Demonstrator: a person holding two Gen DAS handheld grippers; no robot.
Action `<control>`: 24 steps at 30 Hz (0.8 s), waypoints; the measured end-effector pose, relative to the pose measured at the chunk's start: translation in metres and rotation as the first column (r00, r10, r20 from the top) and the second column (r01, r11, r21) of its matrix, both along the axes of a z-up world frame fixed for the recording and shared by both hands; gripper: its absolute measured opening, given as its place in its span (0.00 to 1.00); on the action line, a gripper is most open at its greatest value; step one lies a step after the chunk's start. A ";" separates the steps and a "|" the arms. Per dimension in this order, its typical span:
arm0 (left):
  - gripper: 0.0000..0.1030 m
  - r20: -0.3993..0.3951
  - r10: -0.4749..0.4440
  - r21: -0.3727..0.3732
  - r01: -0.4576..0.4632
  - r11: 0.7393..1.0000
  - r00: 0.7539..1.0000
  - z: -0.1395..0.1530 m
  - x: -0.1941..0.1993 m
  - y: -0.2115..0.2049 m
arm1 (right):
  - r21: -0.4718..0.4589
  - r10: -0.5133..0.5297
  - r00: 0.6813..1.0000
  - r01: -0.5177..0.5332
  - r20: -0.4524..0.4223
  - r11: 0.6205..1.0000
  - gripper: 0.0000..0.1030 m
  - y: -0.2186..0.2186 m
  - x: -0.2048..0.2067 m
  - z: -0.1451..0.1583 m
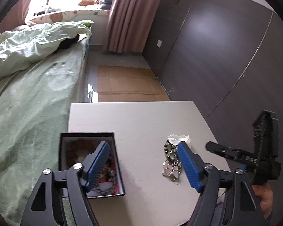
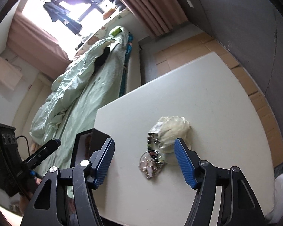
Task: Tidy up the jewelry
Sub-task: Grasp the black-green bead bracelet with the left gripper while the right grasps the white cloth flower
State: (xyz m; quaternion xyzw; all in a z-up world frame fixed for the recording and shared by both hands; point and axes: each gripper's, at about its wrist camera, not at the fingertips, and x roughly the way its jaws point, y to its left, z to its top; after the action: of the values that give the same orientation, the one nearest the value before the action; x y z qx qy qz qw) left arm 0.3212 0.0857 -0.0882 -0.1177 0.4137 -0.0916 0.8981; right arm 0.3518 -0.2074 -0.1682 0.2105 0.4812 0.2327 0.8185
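A: Where's the jewelry?

B: A loose tangle of beaded strands with a flower-shaped pendant [image 1: 171, 171] lies on the white worktop [image 1: 141, 120], touching a crumpled pale bag [image 2: 174, 127] at its far end. More jewelry fills the black box [image 1: 114, 162] at the worktop's left edge, beside the bed [image 1: 28, 101].

A: And the grippers?

B: The left gripper [image 1: 143, 162] hangs over the worktop with its jaws apart; one blue pad shows over the box, the other over the right edge of the tangle. Nothing is held.

A: The right one?

B: The right gripper [image 2: 144, 159] also has its jaws spread and empty, the tangle showing in the gap between them. Whether the pads touch anything, I can't tell.

A: Around them?

B: Flattened cardboard [image 1: 126, 82] on the floor, a grey wardrobe [image 1: 226, 47], and pink curtains [image 1: 126, 15] by the window.
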 end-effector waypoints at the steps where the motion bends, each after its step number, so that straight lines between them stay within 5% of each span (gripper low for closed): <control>1: 0.70 -0.004 -0.005 0.005 0.005 1.000 1.000 -0.001 0.002 -0.003 | 0.006 -0.004 1.000 0.004 -0.014 1.000 0.62 -0.001 0.002 -0.005; 7: 0.64 -0.038 -0.025 0.025 0.026 0.999 0.999 -0.011 0.019 -0.018 | 0.022 -0.030 0.993 0.032 -0.111 0.999 0.60 -0.006 0.022 -0.044; 17: 0.56 -0.101 -0.050 0.034 0.053 0.998 0.994 -0.033 0.049 -0.038 | 0.014 -0.055 0.985 0.058 -0.165 0.998 0.59 -0.003 0.046 -0.064; 18: 0.55 -0.107 -0.054 0.034 0.058 0.998 0.993 -0.035 0.051 -0.041 | 0.003 -0.058 0.985 0.059 -0.160 0.998 0.49 -0.003 0.047 -0.064; 20: 0.55 -0.118 -0.063 0.031 0.067 0.997 0.991 -0.039 0.054 -0.047 | 0.004 -0.051 0.980 0.052 -0.191 0.999 0.12 -0.002 0.052 -0.070; 21: 0.55 -0.122 -0.065 0.030 0.070 0.997 0.990 -0.041 0.056 -0.049 | 0.018 -0.048 0.974 0.054 -0.222 0.998 0.05 -0.002 0.054 -0.075; 24: 0.55 -0.136 -0.071 0.023 0.075 0.997 0.988 -0.046 0.059 -0.056 | 0.038 -0.050 0.978 0.059 -0.203 0.998 0.04 -0.010 0.049 -0.072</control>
State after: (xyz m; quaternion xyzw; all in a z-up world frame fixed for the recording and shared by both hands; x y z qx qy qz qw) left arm 0.3804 0.0301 -0.1339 -0.0958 0.4786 -0.1105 0.8658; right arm 0.4007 -0.2171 -0.2398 0.2642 0.5505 0.1981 0.7668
